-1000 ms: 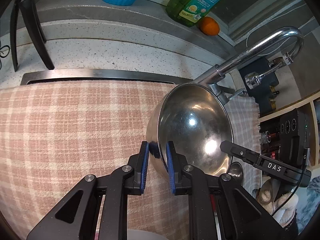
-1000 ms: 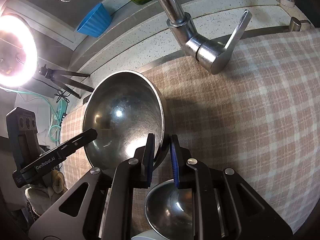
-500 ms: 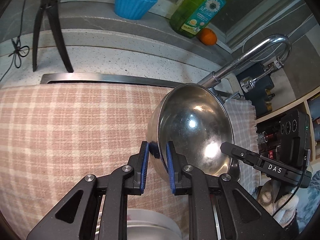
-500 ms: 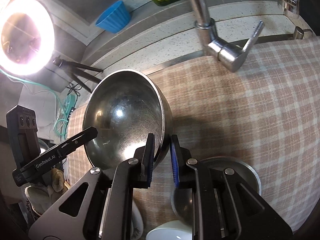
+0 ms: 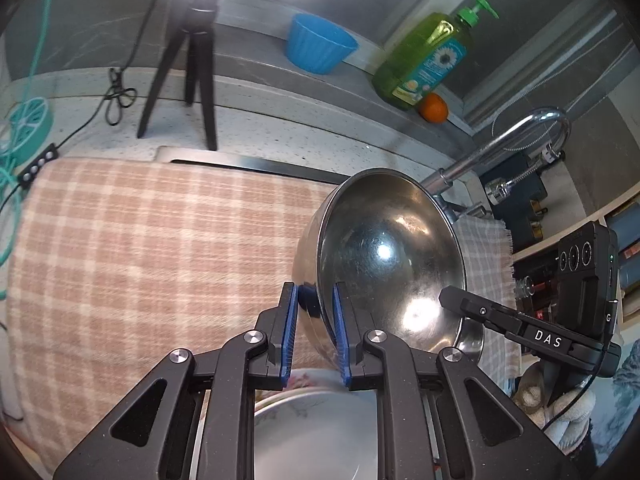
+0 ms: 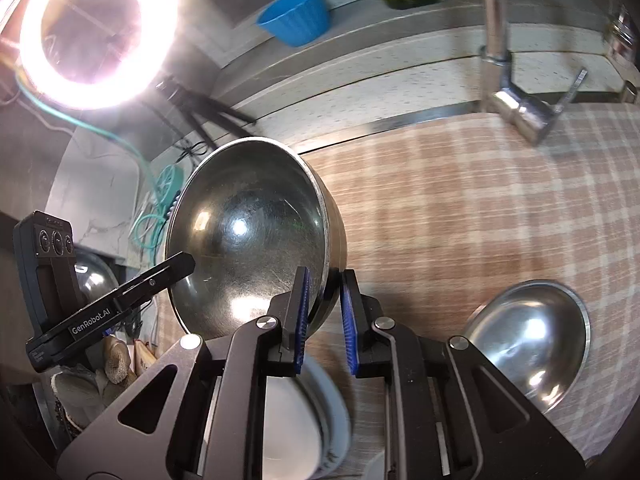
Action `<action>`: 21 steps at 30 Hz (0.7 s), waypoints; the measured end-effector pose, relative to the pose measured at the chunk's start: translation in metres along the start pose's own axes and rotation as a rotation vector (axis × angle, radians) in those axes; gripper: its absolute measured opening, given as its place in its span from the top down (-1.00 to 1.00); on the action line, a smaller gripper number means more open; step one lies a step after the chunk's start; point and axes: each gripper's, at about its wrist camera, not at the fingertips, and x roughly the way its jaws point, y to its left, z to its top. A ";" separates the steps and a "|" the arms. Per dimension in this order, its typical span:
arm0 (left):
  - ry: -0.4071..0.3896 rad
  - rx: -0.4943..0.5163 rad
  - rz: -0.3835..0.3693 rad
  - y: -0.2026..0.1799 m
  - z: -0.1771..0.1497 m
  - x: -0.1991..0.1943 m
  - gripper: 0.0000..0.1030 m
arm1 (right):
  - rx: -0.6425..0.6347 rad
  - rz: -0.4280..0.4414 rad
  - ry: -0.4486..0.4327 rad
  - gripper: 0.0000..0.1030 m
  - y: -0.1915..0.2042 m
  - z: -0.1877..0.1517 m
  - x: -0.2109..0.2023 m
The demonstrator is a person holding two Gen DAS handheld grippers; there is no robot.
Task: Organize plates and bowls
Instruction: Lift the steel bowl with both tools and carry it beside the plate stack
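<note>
Left gripper (image 5: pixel 314 322) pinches near rim of large steel bowl (image 5: pixel 390 264), one blue pad inside wall, one outside; right gripper (image 6: pixel 323 312) clamped on opposite rim same way. Bowl tilted on edge, held in air over plaid cloth (image 5: pixel 152 248). White plate (image 5: pixel 316 432) below left gripper. Smaller steel bowl (image 6: pixel 528 336) rests on cloth, right of right gripper

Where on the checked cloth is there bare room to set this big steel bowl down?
Bare cloth lies left of the big steel bowl, between the tripod and the plate. Another patch runs from the faucet down to the small steel bowl. It is crowded beneath both grippers, around the plate.
</note>
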 end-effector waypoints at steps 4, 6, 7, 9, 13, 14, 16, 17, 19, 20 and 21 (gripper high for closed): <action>-0.023 -0.027 0.014 0.016 -0.008 -0.017 0.69 | -0.033 0.015 0.012 0.69 0.023 -0.005 0.007; -0.034 -0.041 0.022 0.025 -0.013 -0.025 0.69 | -0.049 0.024 0.021 0.69 0.034 -0.008 0.012; -0.038 -0.050 0.025 0.029 -0.015 -0.029 0.69 | -0.056 0.028 0.025 0.69 0.038 -0.010 0.014; -0.045 -0.064 0.031 0.038 -0.019 -0.036 0.69 | -0.072 0.035 0.033 0.69 0.049 -0.012 0.018; -0.055 -0.093 0.045 0.056 -0.030 -0.050 0.69 | -0.104 0.053 0.047 0.69 0.070 -0.019 0.025; -0.056 -0.100 0.050 0.061 -0.033 -0.054 0.69 | -0.115 0.056 0.054 0.69 0.077 -0.020 0.028; -0.058 -0.117 0.056 0.072 -0.039 -0.060 0.69 | -0.135 0.063 0.068 0.69 0.088 -0.023 0.034; -0.061 -0.128 0.061 0.078 -0.042 -0.064 0.69 | -0.147 0.066 0.075 0.69 0.094 -0.024 0.037; -0.066 -0.147 0.068 0.086 -0.048 -0.071 0.69 | -0.169 0.073 0.089 0.69 0.107 -0.028 0.044; -0.072 -0.159 0.074 0.092 -0.052 -0.075 0.69 | -0.179 0.076 0.098 0.69 0.114 -0.030 0.048; -0.073 -0.168 0.075 0.096 -0.054 -0.079 0.69 | -0.188 0.080 0.105 0.69 0.119 -0.033 0.051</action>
